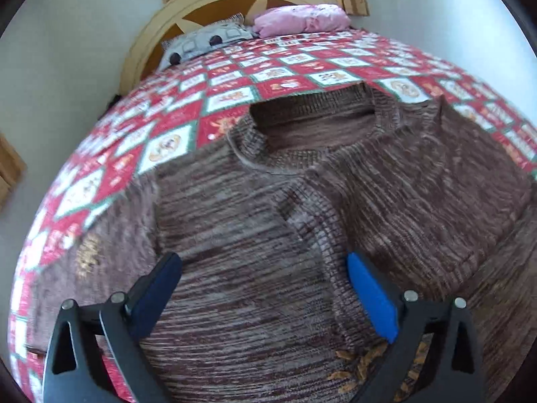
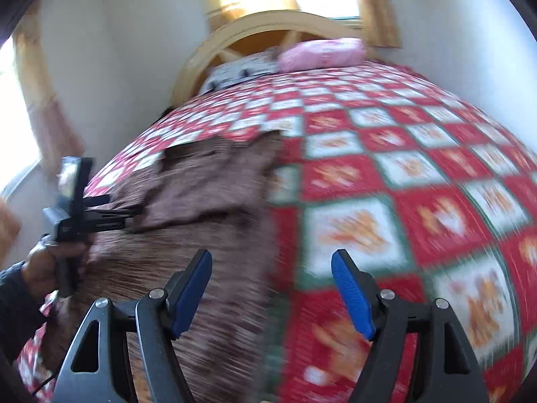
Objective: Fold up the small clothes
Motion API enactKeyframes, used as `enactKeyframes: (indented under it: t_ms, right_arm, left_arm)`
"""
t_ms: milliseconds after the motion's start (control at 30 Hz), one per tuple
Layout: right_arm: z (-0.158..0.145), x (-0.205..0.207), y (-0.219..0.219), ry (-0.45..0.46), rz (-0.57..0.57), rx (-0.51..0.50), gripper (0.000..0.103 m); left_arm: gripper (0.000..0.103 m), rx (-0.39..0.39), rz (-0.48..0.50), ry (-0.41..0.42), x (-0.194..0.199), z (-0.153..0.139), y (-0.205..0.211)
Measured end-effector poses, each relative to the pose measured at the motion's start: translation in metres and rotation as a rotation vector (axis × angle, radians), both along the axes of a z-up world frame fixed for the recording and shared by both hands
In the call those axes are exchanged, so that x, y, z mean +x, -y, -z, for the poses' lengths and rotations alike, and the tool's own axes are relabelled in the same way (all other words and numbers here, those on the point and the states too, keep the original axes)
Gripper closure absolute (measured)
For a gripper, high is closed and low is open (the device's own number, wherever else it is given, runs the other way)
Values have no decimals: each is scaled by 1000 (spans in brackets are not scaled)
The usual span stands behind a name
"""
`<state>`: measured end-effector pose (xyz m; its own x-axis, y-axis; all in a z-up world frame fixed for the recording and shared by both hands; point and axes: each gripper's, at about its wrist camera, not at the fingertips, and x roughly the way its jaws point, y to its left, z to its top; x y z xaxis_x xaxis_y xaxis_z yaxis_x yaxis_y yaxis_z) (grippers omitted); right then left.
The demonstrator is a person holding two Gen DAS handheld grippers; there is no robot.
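In the left wrist view you are holding the left gripper (image 1: 265,297) with its jaws standing wide and nothing between the pads, hovering over the brown knit sweater (image 1: 268,221), which is filling the centre and lower half of the frame, neckline toward the top, lying on the red-and-white quilt (image 1: 235,77). A ribbed band is lying diagonally across the chest, which suggests a sleeve is already folded in, though you cannot be sure. The risk here is that you are closing on the top layer alone, dragging the fold open, or pinching the quilt along with the knit. The sweater's lower hem is cut off at the bottom edge. In the right wrist view you are holding the right gripper (image 2: 272,294) wide open too, empty, straddling the sweater's (image 2: 201,201) right-hand edge at lower centre. The other gripper (image 2: 84,215) and your hand (image 2: 43,265) are sitting at the left edge. This frame is heavily blurred, so the sweater's edge and layers are hard to make out; grabbing now could be catching quilt (image 2: 402,168) instead of knit.
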<state>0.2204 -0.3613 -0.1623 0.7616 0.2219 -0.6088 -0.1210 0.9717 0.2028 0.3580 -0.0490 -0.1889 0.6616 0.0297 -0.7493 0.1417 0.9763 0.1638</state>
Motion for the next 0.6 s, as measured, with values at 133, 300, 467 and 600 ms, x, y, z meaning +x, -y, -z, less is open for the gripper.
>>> enactKeyframes:
  t_ms: [133, 300, 467, 600]
  right_arm:
    - [-24, 42, -57, 2, -154, -122, 29]
    - [10, 118, -85, -172, -195, -225, 29]
    - [33, 126, -40, -232, -64, -200, 29]
    - [30, 117, -22, -234, -36, -171, 25]
  left_arm:
    - [2, -93, 2, -25, 2, -1, -7]
    - [0, -198, -49, -54, 1, 4, -19]
    - [0, -233, -23, -86, 4, 11, -17]
    - [0, -205, -12, -83, 5, 12, -13]
